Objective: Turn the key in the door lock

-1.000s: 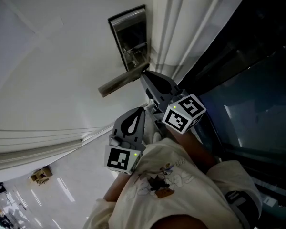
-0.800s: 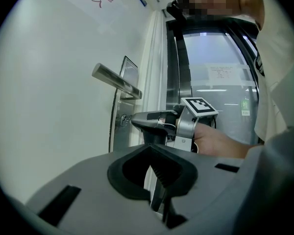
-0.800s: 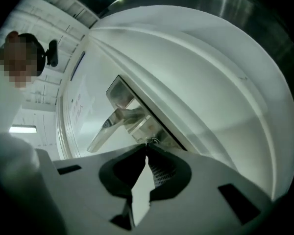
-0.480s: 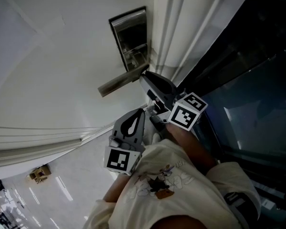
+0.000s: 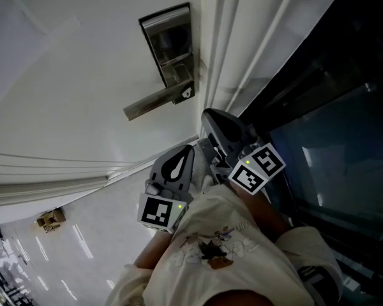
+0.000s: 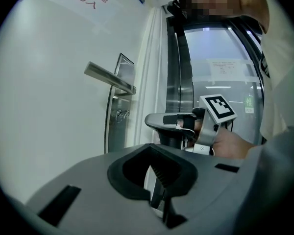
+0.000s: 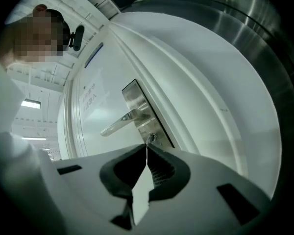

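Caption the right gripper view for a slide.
Right gripper, jaws just closed empty, facing the key in the lock below the door handle.

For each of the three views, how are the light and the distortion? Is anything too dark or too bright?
Head view: dim and soft; the door handle is readable, the glass panel at right nearly black. Left gripper view: strong fisheye with black corners; backlight through the glass washes out the paper notice. Right gripper view: fisheye curves the door frame; the lock plate is sharp.
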Demonstrator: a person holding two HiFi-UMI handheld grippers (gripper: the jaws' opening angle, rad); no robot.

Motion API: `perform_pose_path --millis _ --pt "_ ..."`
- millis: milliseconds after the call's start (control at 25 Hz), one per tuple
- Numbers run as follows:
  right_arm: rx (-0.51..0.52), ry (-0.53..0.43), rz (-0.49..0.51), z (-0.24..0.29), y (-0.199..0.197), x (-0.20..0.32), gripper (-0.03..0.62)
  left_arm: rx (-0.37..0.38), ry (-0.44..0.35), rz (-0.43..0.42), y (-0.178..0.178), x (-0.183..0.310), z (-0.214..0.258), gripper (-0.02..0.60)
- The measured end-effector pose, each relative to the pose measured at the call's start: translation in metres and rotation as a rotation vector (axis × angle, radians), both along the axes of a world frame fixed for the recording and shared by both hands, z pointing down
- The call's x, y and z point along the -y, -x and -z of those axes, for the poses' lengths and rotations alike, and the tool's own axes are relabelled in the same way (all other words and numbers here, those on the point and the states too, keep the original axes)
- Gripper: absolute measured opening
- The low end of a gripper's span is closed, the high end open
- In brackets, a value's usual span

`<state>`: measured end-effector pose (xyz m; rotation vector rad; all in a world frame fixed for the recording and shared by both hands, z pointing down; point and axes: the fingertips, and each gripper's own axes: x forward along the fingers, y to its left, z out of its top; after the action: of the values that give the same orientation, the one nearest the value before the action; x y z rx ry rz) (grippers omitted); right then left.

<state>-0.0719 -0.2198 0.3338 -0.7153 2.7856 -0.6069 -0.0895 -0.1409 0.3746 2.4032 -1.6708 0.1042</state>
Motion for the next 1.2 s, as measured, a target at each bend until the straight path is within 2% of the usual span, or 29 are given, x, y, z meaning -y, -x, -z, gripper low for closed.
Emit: perform_pose_path --millis 160,280,480,720,840,1040,1200 --pt "-0.054 -0.080 -0.013 -0.014 -0.011 -0.010 0.011 0.029 0.019 0.015 -0.007 -0.002 -0.014 0.002" --pt "-0.120 -0.122 -0.006 -0.029 -0.014 -0.023 0.012 0.005 0.030 0.042 -0.016 -0.011 -0.023 0.003" --pt "-0.154 -0.207 0.018 -0.027 -0.022 -0.061 0.008 -0.008 -0.005 0.060 -0.023 -0.041 -0.017 0.002" --pt "-0.256 -0.212 0.034 -0.043 -0.029 -0.124 0.008 -0.024 -0.029 0.042 -0.024 -0.089 0.001 0.003" --pt "-0.258 -0.189 0.043 -0.035 -0.039 -0.157 0.008 -0.029 -0.042 0.050 -0.025 -0.122 0.007 0.003" --pt "-0.212 -0.154 0.047 -0.017 -0.048 -0.208 0.008 -0.100 -0.022 0.089 -0.020 -0.177 -0.009 0.003" --pt "-0.202 -0.194 0.072 -0.008 -0.050 -0.248 0.008 -0.115 -0.020 0.083 -0.033 -0.227 -0.015 0.003"
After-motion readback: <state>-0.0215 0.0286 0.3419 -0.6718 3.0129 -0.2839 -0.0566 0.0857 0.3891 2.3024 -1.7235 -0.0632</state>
